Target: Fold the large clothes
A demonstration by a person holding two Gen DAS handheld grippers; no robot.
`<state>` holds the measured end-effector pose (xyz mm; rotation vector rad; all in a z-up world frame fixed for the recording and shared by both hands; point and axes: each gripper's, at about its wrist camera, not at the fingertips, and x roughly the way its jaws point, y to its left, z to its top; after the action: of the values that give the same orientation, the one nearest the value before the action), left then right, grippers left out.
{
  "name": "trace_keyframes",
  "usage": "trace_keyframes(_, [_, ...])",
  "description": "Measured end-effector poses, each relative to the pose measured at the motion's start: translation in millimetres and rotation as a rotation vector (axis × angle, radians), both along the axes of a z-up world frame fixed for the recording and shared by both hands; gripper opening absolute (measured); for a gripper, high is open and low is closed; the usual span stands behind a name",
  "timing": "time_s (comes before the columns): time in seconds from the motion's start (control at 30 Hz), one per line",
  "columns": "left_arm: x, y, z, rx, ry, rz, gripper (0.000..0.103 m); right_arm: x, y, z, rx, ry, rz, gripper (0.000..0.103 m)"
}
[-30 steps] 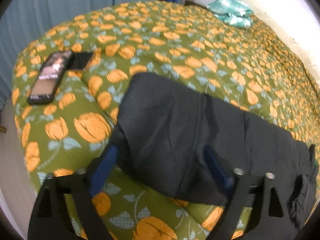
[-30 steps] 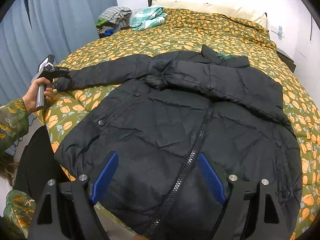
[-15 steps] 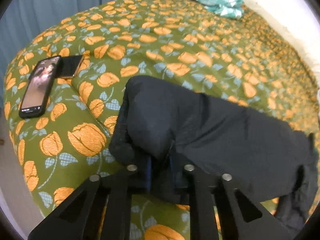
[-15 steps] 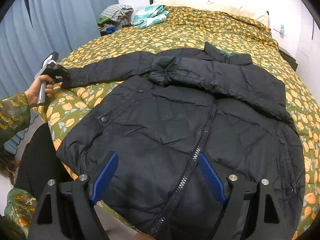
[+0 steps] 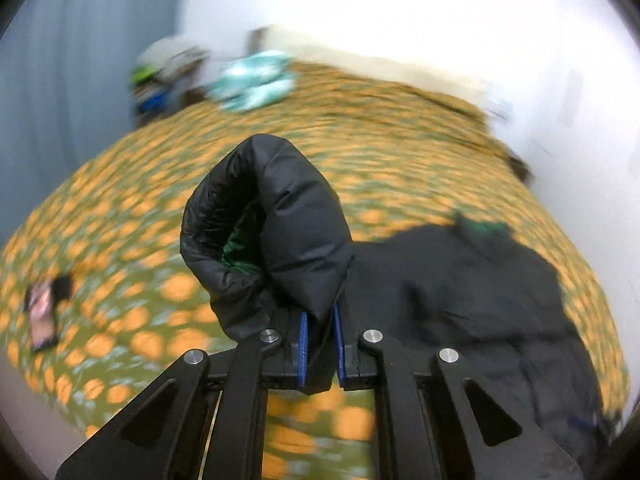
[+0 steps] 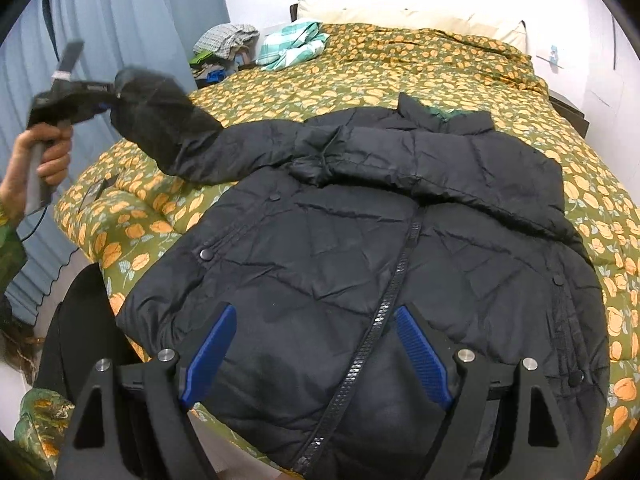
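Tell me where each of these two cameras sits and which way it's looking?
Left wrist: rides the left gripper, facing across the bed; its own fingers pinch the jacket's sleeve cuff, lifted off the floral bedspread.
Right wrist: rides the right gripper, open above the black puffer jacket, looking toward the pillows; the person's hand shows at left, raising that sleeve.
Shared: the jacket, the bedspread, the green plaid cloth and the blue curtain.

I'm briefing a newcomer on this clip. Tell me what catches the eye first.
A black puffer jacket lies spread front up across the flowered bedspread. At the left, the left gripper is shut on the sleeve cuff, holding the sleeve above the bed. The right gripper hangs open over the hem by the zipper.
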<state>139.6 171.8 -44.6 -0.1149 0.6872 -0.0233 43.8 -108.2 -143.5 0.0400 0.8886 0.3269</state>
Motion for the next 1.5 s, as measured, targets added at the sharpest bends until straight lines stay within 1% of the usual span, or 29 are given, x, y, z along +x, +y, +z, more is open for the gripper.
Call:
trace_keyframes(0.1, [-6, -64, -1, 0.021, 0.001, -0.155, 0.009, -1, -9, 5, 0.004, -0.018, -0.030, 0.084])
trace_keyframes(0.13, [-8, -80, -4, 0.025, 0.005, -0.192, 0.009, -2, -12, 6, 0.004, -0.022, -0.041, 0.084])
trace_keyframes(0.2, [-9, -118, -20, 0.029, 0.029, -0.267, 0.009, -3, -23, 8, 0.000, -0.030, -0.068, 0.084])
trace_keyframes(0.3, [-3, -160, -52, -0.005, 0.107, -0.338, 0.009, -5, -40, 11, -0.006, -0.043, -0.112, 0.084])
trace_keyframes(0.33, [1, -175, -69, -0.006, 0.144, -0.359, 0.009, -6, -46, 11, -0.005, -0.045, -0.129, 0.084])
trace_keyframes(0.43, [9, -206, -106, 0.009, 0.223, -0.394, 0.008, -7, -67, 10, -0.004, -0.046, -0.181, 0.084])
trace_keyframes(0.5, [8, -222, -122, 0.026, 0.252, -0.410, 0.009, -7, -81, 6, 0.000, -0.037, -0.215, 0.084])
trace_keyframes(0.53, [9, -229, -129, 0.039, 0.259, -0.417, 0.012, -7, -86, 4, 0.005, -0.032, -0.228, 0.084])
trace_keyframes(0.6, [8, -244, -134, 0.050, 0.270, -0.432, 0.027, -5, -95, 1, 0.021, -0.020, -0.251, 0.084])
trace_keyframes(0.63, [2, -246, -135, 0.039, 0.278, -0.448, 0.053, -4, -97, 0, 0.029, -0.015, -0.257, 0.084])
trace_keyframes(0.67, [1, -248, -135, 0.019, 0.280, -0.466, 0.079, -1, -100, -1, 0.043, -0.010, -0.265, 0.084])
trace_keyframes(0.73, [-7, -245, -127, -0.010, 0.260, -0.477, 0.095, 4, -103, -1, 0.072, -0.002, -0.266, 0.084])
trace_keyframes(0.77, [-13, -242, -123, -0.026, 0.254, -0.489, 0.096, 7, -102, -1, 0.091, 0.002, -0.261, 0.084])
trace_keyframes(0.83, [-23, -233, -117, -0.059, 0.268, -0.510, 0.096, 16, -101, 0, 0.130, 0.011, -0.242, 0.084])
trace_keyframes(0.9, [-39, -214, -111, -0.086, 0.268, -0.491, 0.096, 31, -95, 0, 0.194, 0.027, -0.207, 0.084])
trace_keyframes(0.97, [-51, -192, -109, -0.111, 0.263, -0.452, 0.096, 49, -84, -5, 0.262, 0.072, -0.158, 0.085])
trace_keyframes(1.03, [-63, -165, -108, -0.129, 0.266, -0.383, 0.096, 66, -70, -13, 0.335, 0.127, -0.114, 0.085])
trace_keyframes(1.07, [-67, -152, -108, -0.133, 0.268, -0.343, 0.096, 78, -61, -19, 0.389, 0.161, -0.095, 0.085])
trace_keyframes(1.13, [-77, -125, -109, -0.145, 0.271, -0.254, 0.096, 93, -45, -27, 0.448, 0.203, -0.091, 0.086])
trace_keyframes(1.17, [-79, -118, -110, -0.151, 0.270, -0.227, 0.096, 103, -39, -33, 0.461, 0.228, -0.121, 0.092])
trace_keyframes(1.2, [-83, -108, -112, -0.162, 0.269, -0.193, 0.096, 110, -34, -38, 0.471, 0.249, -0.163, 0.094])
trace_keyframes(1.27, [-88, -96, -115, -0.183, 0.273, -0.145, 0.096, 120, -31, -51, 0.465, 0.306, -0.249, 0.095])
trace_keyframes(1.3, [-90, -91, -118, -0.196, 0.278, -0.125, 0.096, 121, -31, -57, 0.464, 0.328, -0.273, 0.095])
trace_keyframes(1.37, [-94, -88, -122, -0.210, 0.284, -0.105, 0.096, 117, -33, -65, 0.483, 0.349, -0.296, 0.095])
trace_keyframes(1.43, [-95, -91, -125, -0.210, 0.282, -0.100, 0.096, 111, -33, -69, 0.471, 0.354, -0.291, 0.095])
trace_keyframes(1.5, [-94, -94, -129, -0.206, 0.282, -0.102, 0.096, 109, -29, -69, 0.439, 0.338, -0.280, 0.095])
